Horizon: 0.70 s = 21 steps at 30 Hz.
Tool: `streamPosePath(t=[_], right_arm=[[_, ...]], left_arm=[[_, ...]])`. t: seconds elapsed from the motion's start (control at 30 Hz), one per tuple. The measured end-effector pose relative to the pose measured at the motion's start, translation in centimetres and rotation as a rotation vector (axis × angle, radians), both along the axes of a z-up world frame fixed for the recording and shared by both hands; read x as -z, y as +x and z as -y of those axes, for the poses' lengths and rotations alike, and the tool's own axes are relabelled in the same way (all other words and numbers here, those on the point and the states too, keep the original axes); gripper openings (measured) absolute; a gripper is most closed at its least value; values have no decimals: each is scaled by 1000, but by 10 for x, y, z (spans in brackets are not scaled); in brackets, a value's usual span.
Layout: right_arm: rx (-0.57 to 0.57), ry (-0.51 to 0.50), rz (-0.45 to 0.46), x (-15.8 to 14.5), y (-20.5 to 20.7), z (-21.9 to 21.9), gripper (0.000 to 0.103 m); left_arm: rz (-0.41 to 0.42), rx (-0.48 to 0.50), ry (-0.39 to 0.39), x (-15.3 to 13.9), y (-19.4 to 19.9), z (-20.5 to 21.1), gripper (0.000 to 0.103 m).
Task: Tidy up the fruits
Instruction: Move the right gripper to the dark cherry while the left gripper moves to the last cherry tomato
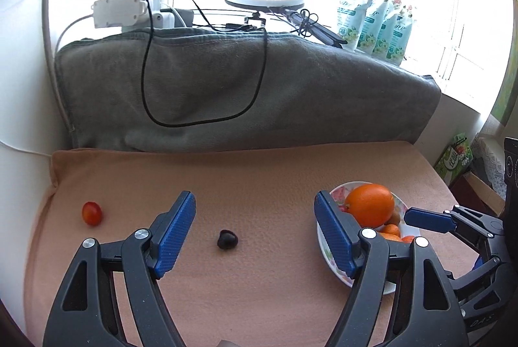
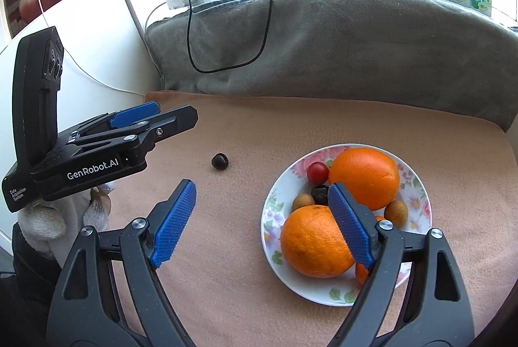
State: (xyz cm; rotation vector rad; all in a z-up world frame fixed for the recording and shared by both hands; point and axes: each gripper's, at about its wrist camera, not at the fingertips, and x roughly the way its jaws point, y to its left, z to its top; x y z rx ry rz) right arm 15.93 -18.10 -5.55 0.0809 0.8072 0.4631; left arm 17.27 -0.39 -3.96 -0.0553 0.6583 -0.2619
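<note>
Your left gripper (image 1: 254, 233) stands wide open over the peach cloth (image 1: 259, 172), nothing between its blue pads. The dark cherry (image 1: 227, 239) lies on the cloth in the gap between the two fingers, a little nearer the left pad, touching neither. From the left wrist view it sits level with the middle of the pads; whether the fingers hang above it or reach down to the cloth, you cannot tell. The red cherry tomato (image 1: 92, 213) rests alone on the cloth well out to the left of the left finger, near the cloth's edge.

Your right gripper (image 2: 262, 224) is also spread wide and holds nothing. Its right finger crosses in front of the flowered plate (image 2: 417, 185); its left finger is over bare cloth. In the right wrist view the plate carries two large oranges, the near orange (image 2: 310, 241) and the far orange (image 2: 364, 175), with a second cherry tomato (image 2: 317, 171), a dark cherry (image 2: 319, 193) and two small brown fruits (image 2: 395, 212) tucked among them. More orange fruit shows at the plate's near side, mostly hidden by the finger.

The loose cherry lies on the cloth to the left of the plate, well apart from it, between the plate and your left gripper. A white-gloved hand (image 2: 61, 217) grips the left tool's handle. Grey blanket (image 1: 246, 87) behind the cloth, black cable (image 1: 207, 55) looped over it.
</note>
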Motion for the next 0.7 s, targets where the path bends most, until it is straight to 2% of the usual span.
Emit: streamPosePath(t=[0.23, 0.7], right_arm=[[-42, 10, -5, 3, 7, -32, 86], [-116, -12, -19, 21, 29, -101, 86]], left_arm=[[-8, -75, -3, 8, 8, -43, 76], [-62, -229, -7, 46, 31, -119, 76]])
